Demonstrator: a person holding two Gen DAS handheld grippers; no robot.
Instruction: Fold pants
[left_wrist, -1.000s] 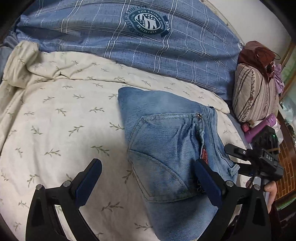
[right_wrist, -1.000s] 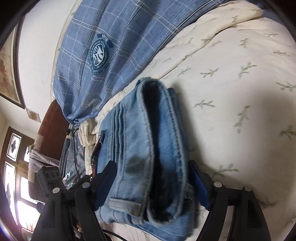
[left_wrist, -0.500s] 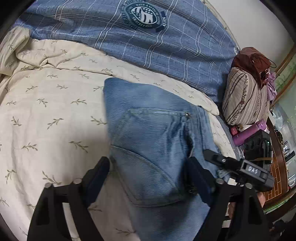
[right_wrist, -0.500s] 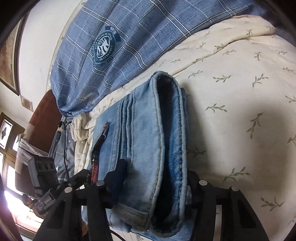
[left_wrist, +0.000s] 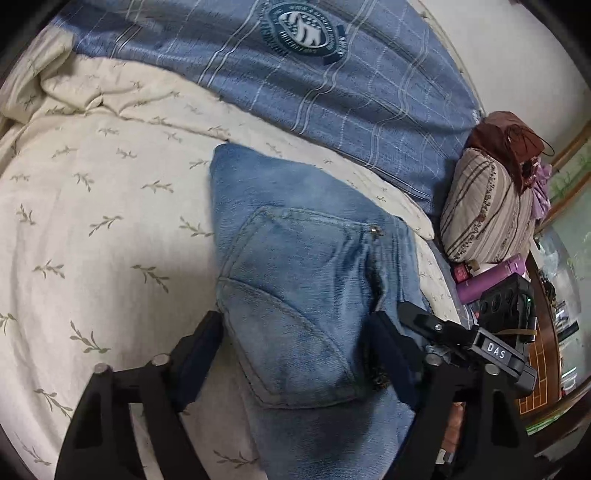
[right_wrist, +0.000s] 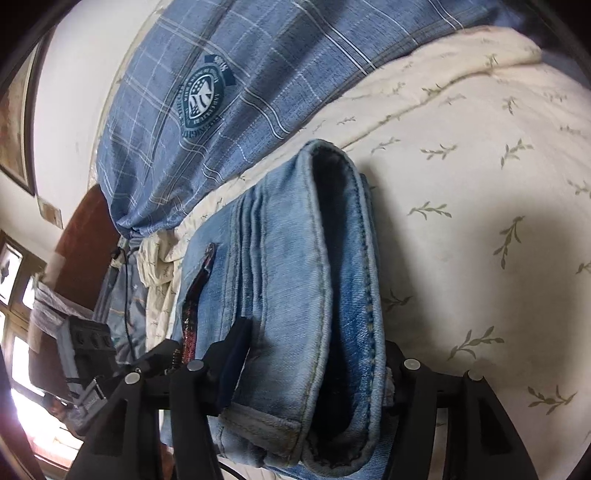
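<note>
Left wrist view: the left tongs (left_wrist: 295, 350) sit at the near edge of the folded pants (left_wrist: 303, 280), with one dark blue pad against each side of the denim bundle, so the tongs are partly closed and gripping the pants across their width. The back pocket faces up between the two pads. The right tongs (left_wrist: 461, 339), labelled DAS, show just beside the right pad at the pants' right edge. The pants lie on the cream leaf-print blanket (left_wrist: 92, 229) that covers the bed. Beyond the pants lies a blue plaid quilt (left_wrist: 351, 85) with a round crest. To the far right rests a striped cushion (left_wrist: 487, 214), with a purple bottle (left_wrist: 491, 277) below it. Right wrist view: the right tongs (right_wrist: 314, 369) clamp the stacked folded layers of the pants (right_wrist: 295, 280) from both sides near the hem end, partly closed with the denim filling the gap between the pads. The fold edges run away from the camera. The cream blanket (right_wrist: 480, 184) extends to the right, and the plaid quilt (right_wrist: 221, 92) lies behind the pants against the wall.
</note>
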